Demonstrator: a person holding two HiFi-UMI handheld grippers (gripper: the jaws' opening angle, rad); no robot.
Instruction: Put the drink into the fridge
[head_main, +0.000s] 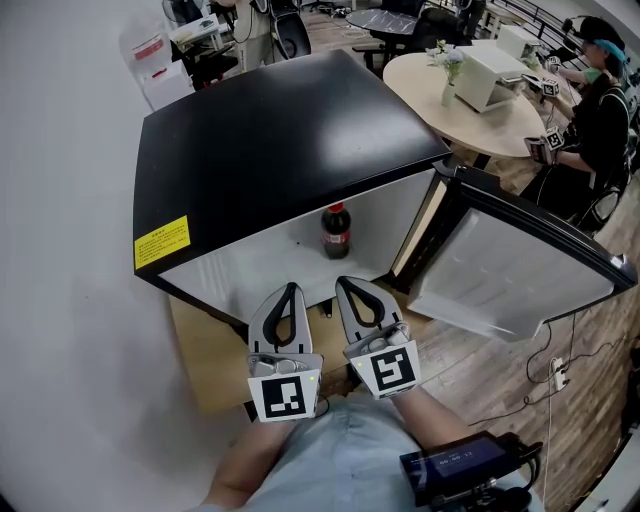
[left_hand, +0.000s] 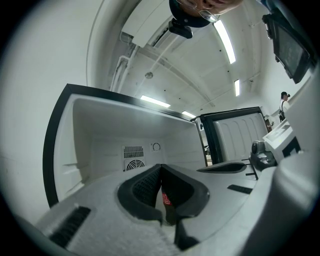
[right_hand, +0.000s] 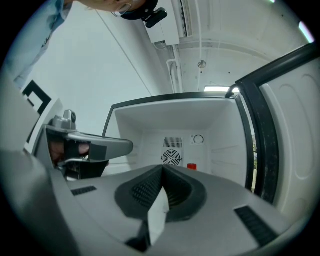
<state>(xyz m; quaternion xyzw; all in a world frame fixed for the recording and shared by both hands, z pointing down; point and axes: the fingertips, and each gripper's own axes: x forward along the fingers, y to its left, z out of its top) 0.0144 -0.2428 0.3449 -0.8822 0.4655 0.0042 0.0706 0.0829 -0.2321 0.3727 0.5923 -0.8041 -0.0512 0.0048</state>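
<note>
Near the centre of the head view, a cola bottle (head_main: 336, 232) with a red cap stands upright on the white floor of a small black fridge (head_main: 280, 140), close to the front edge. Its door (head_main: 510, 270) swings wide open toward the right of the frame. Just below the bottle, at lower centre, the left gripper (head_main: 289, 292) and right gripper (head_main: 348, 285) sit side by side, pointing into the fridge and apart from the bottle. Each has its jaws pressed together at the tips with nothing held between them. Through the right gripper view, the bottle's red cap (right_hand: 192, 166) peeks above the jaws, beside a round fan vent (right_hand: 171, 158) on the fridge's back wall. At upper right, a person (head_main: 600, 110) sits at a round table (head_main: 450, 110).
</note>
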